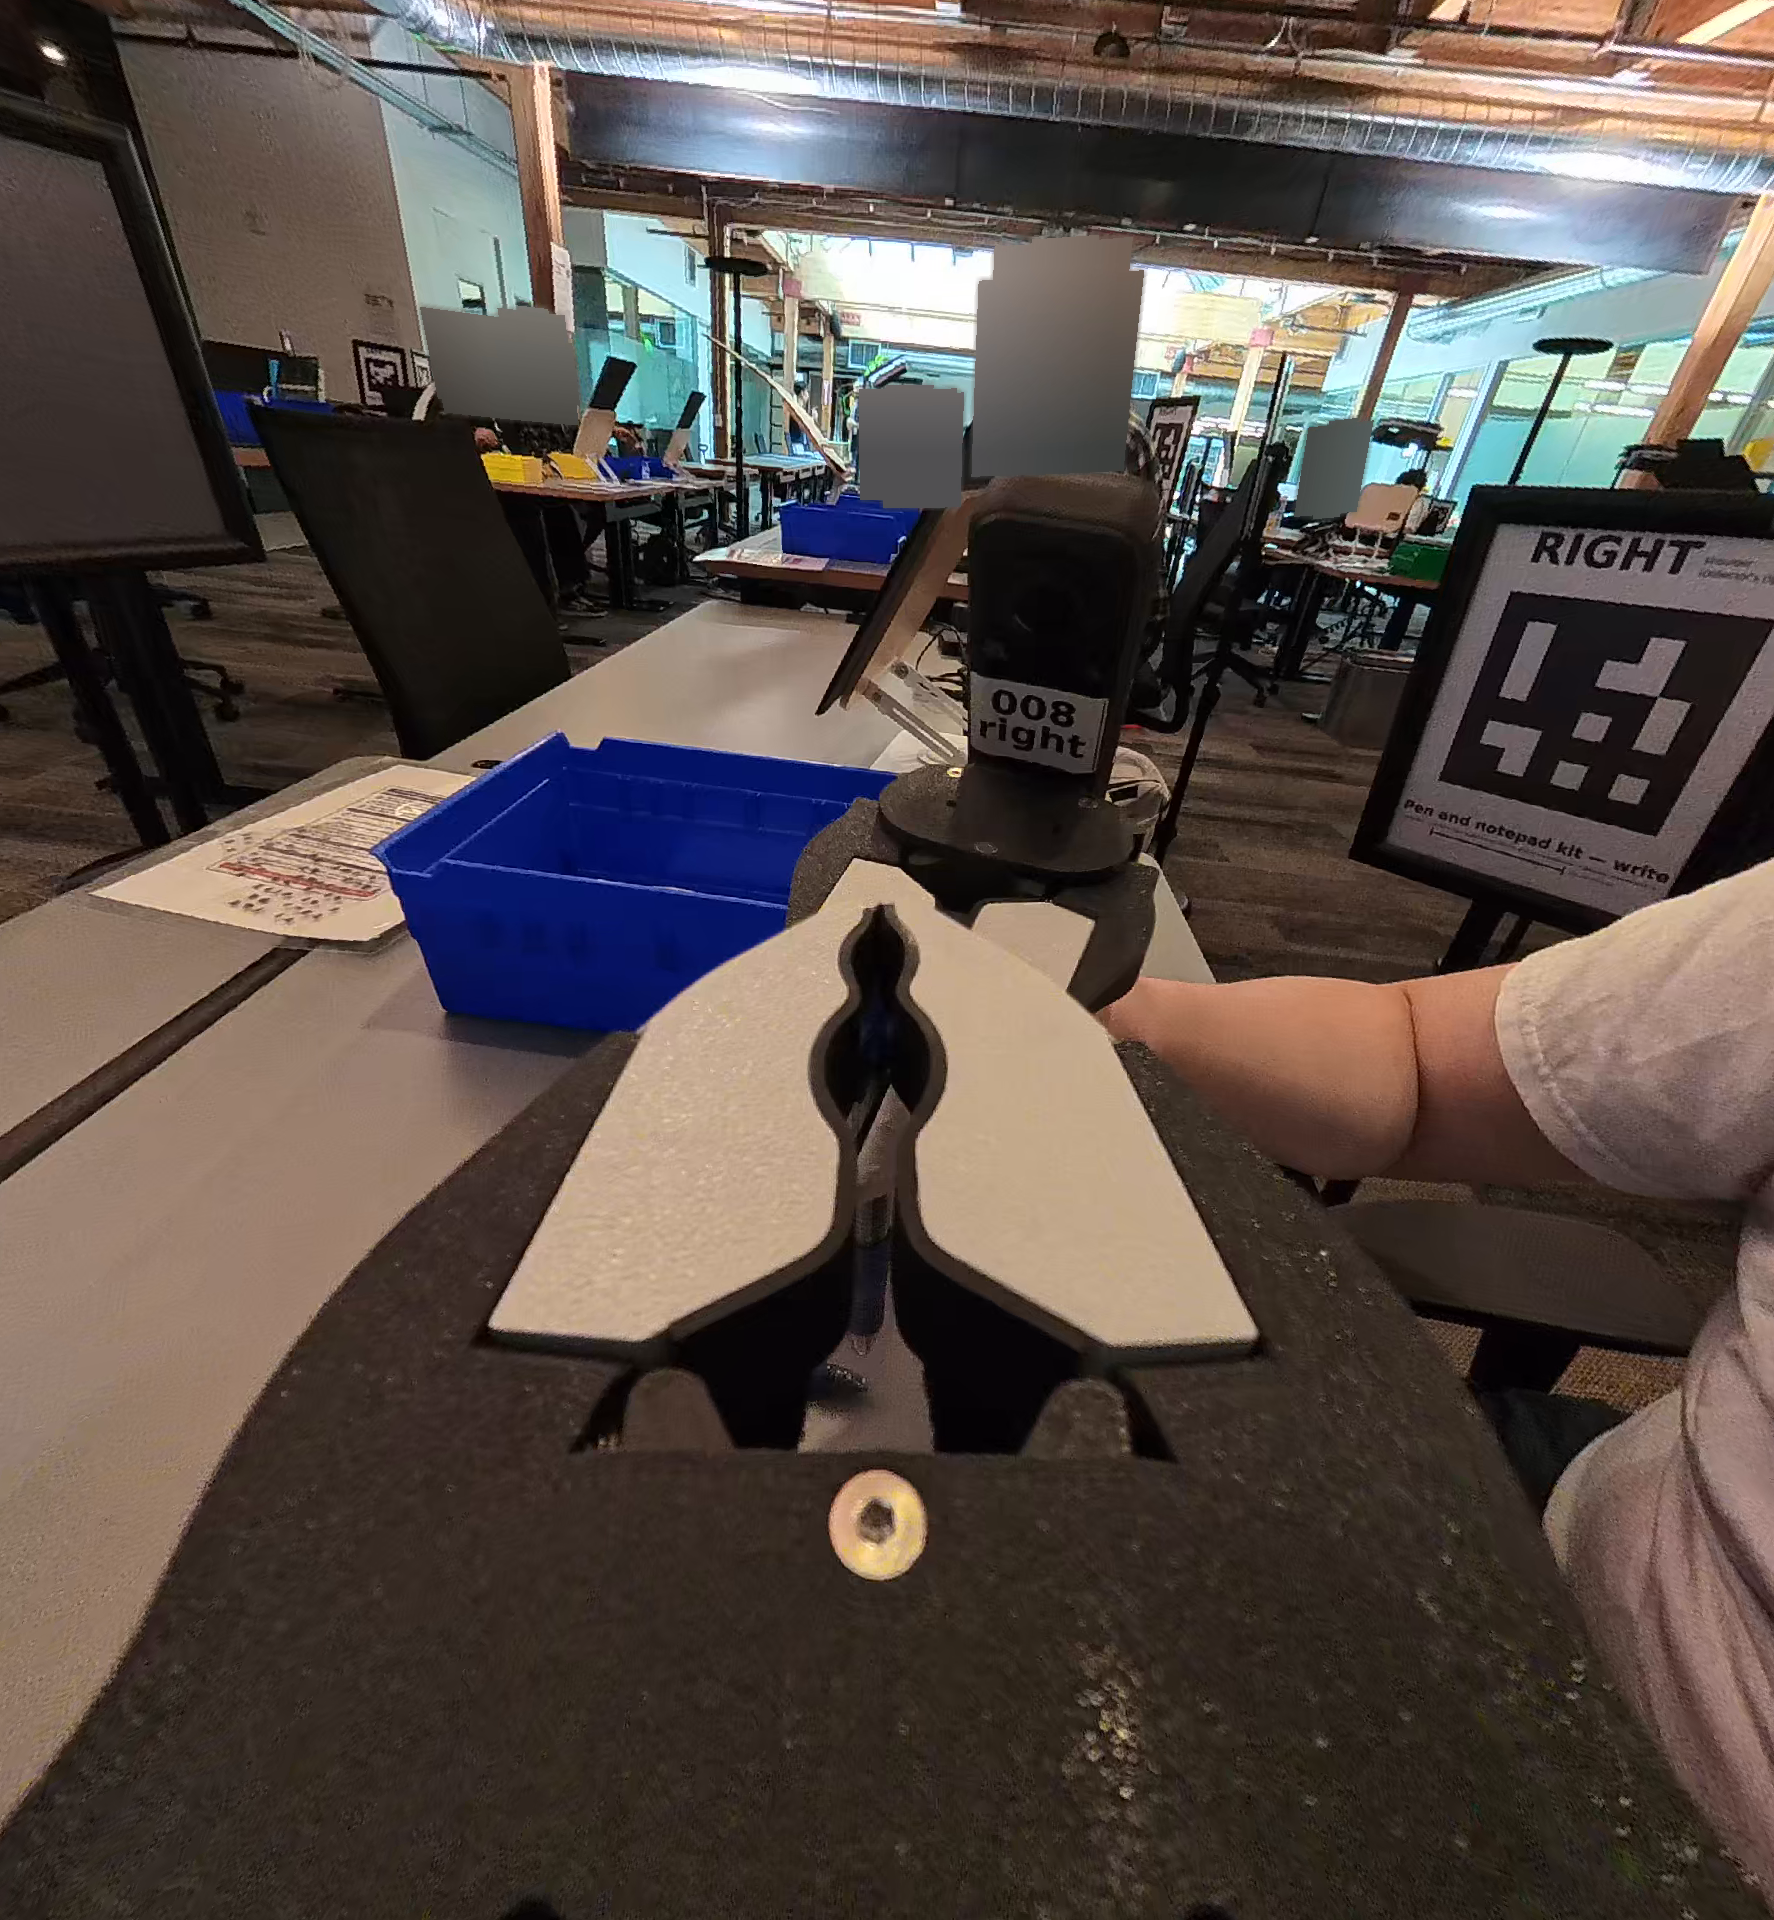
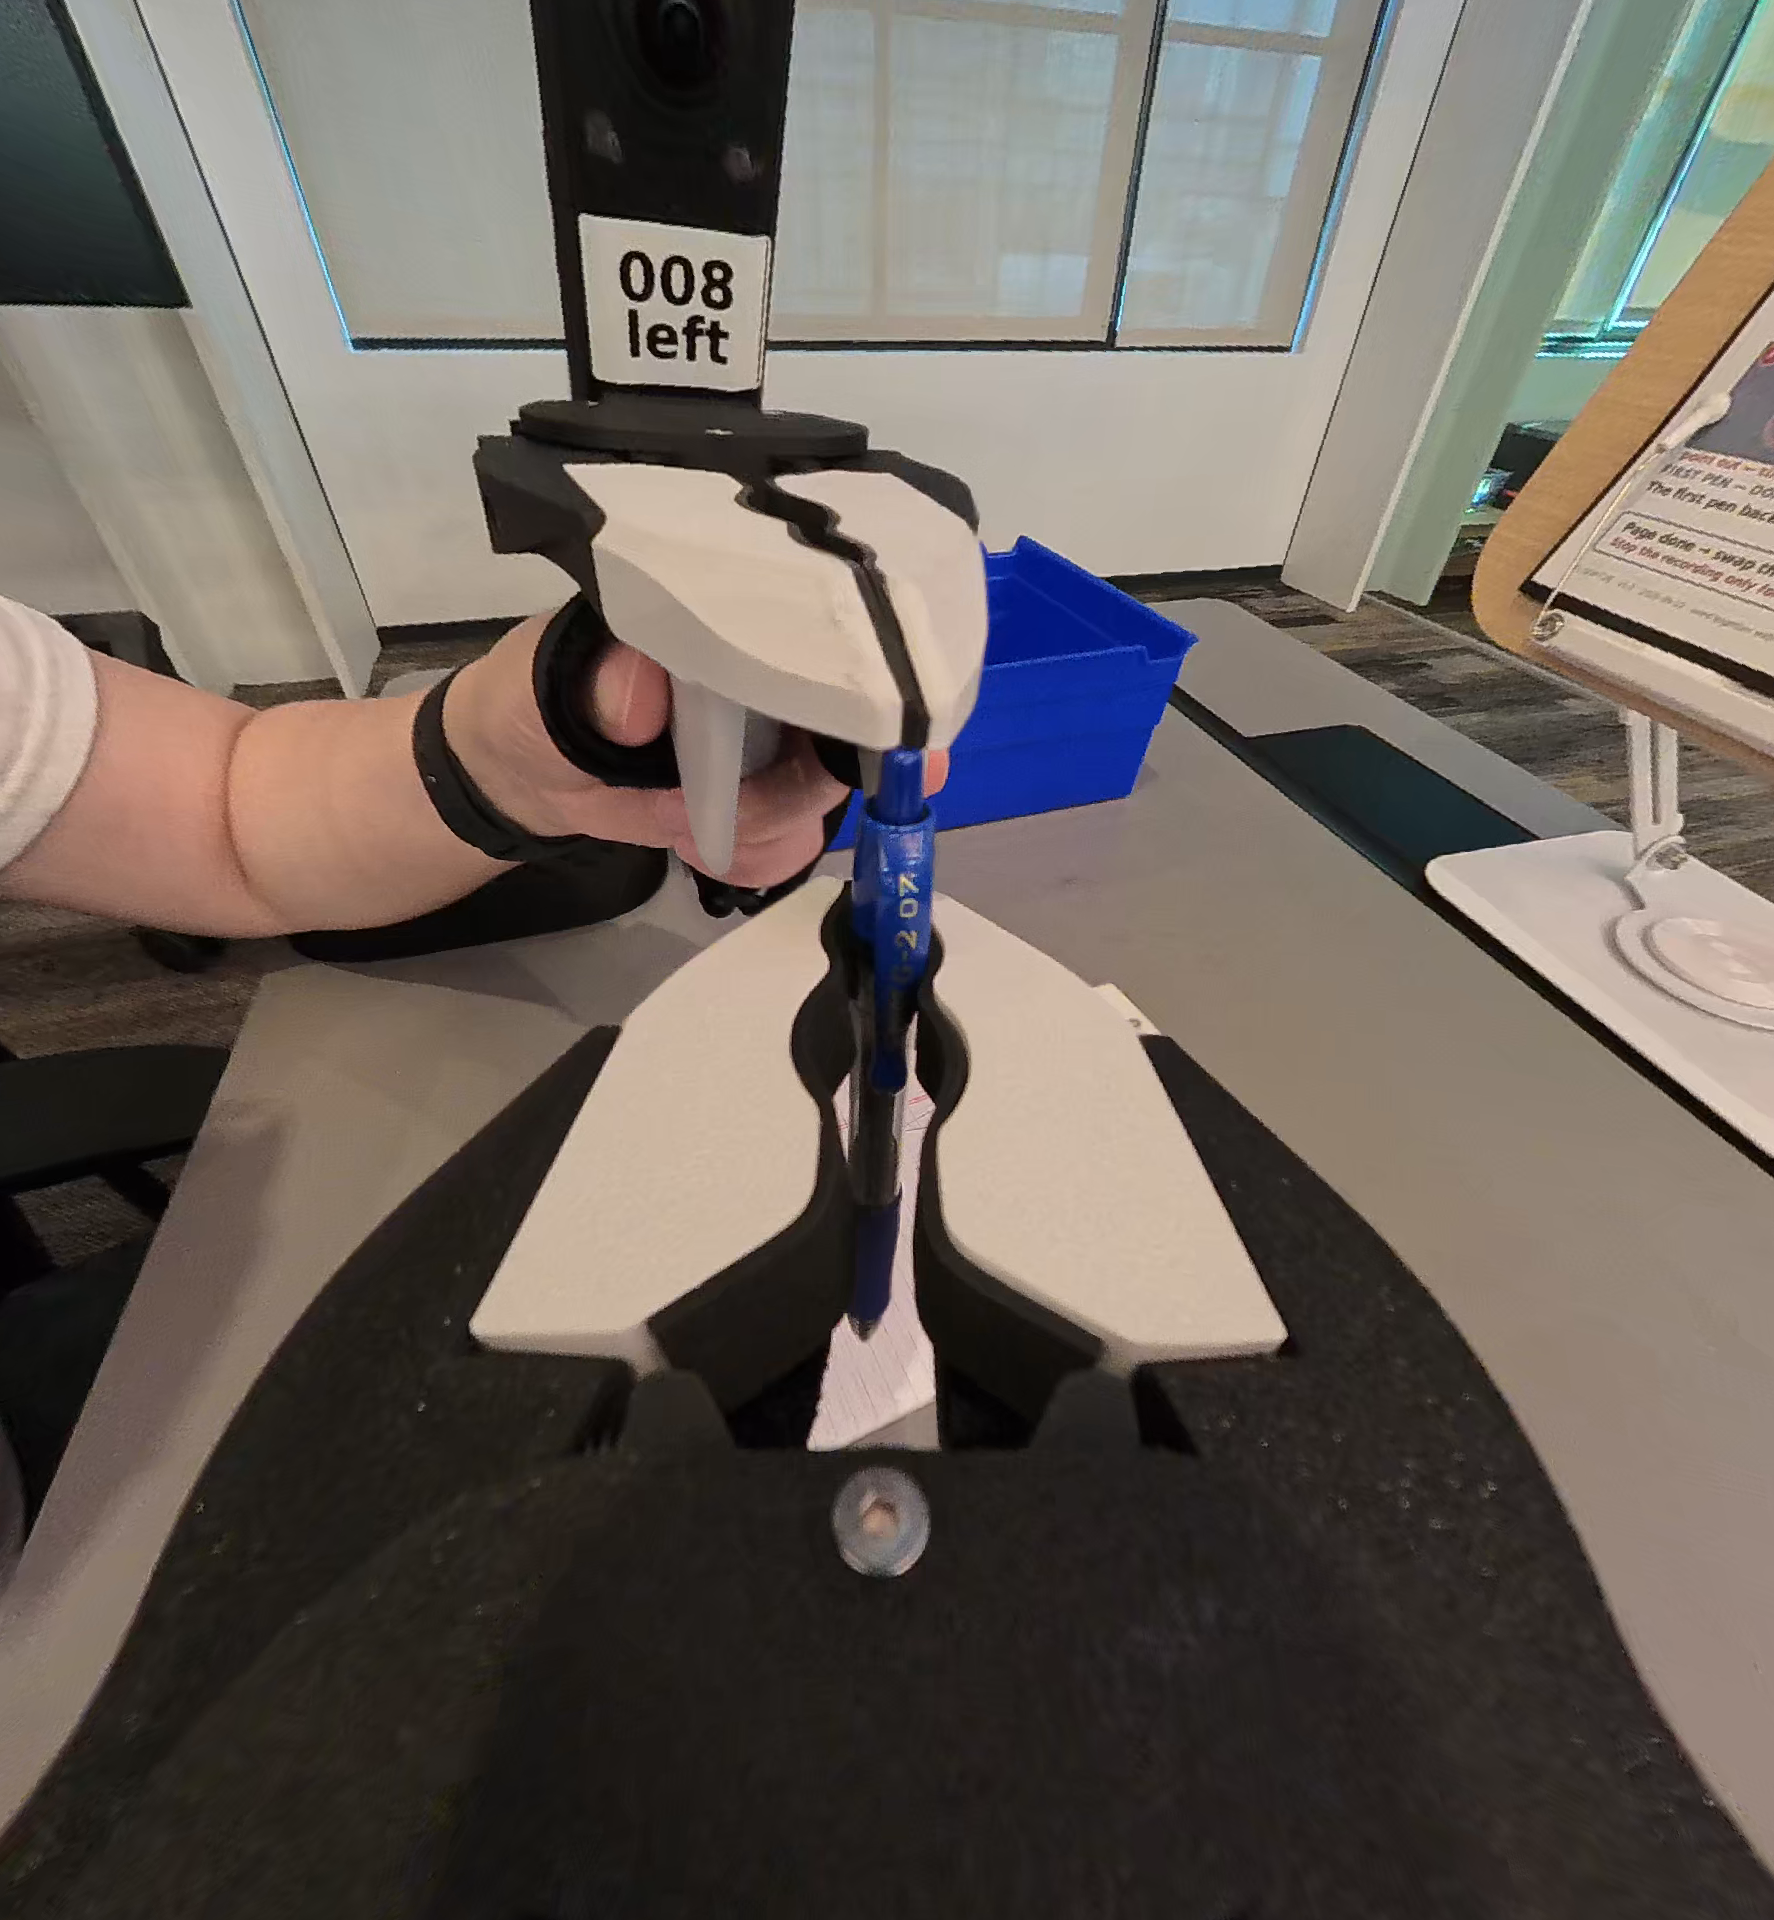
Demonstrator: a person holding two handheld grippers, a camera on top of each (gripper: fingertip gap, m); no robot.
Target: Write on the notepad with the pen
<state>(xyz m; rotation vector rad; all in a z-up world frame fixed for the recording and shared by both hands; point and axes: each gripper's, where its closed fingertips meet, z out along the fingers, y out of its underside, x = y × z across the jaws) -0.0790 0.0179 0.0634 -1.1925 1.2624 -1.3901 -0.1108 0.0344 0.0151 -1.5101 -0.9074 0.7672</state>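
A blue pen [image 2: 888,935] stands nearly upright, tip down, over the lined notepad [image 2: 878,1392], which shows only through the gap between my right fingers. My right gripper [image 2: 878,904] is shut on the pen's barrel. My left gripper [image 2: 904,727] points down from above and is shut on the pen's top end. In the left wrist view my left gripper [image 1: 881,925] is closed, the pen [image 1: 867,1278] shows in the slit below it, and the right gripper [image 1: 950,909] sits just beyond the fingertips.
A blue bin [image 1: 592,883] stands on the grey table behind the grippers; it also shows in the right wrist view [image 2: 1059,686]. A printed sheet [image 1: 311,852] lies left of it. An instruction board on a white stand [image 2: 1693,997] is at the right. A person's arm [image 1: 1309,1070] reaches in. One gripper's finger ends stand about 5 centimeters off the other's.
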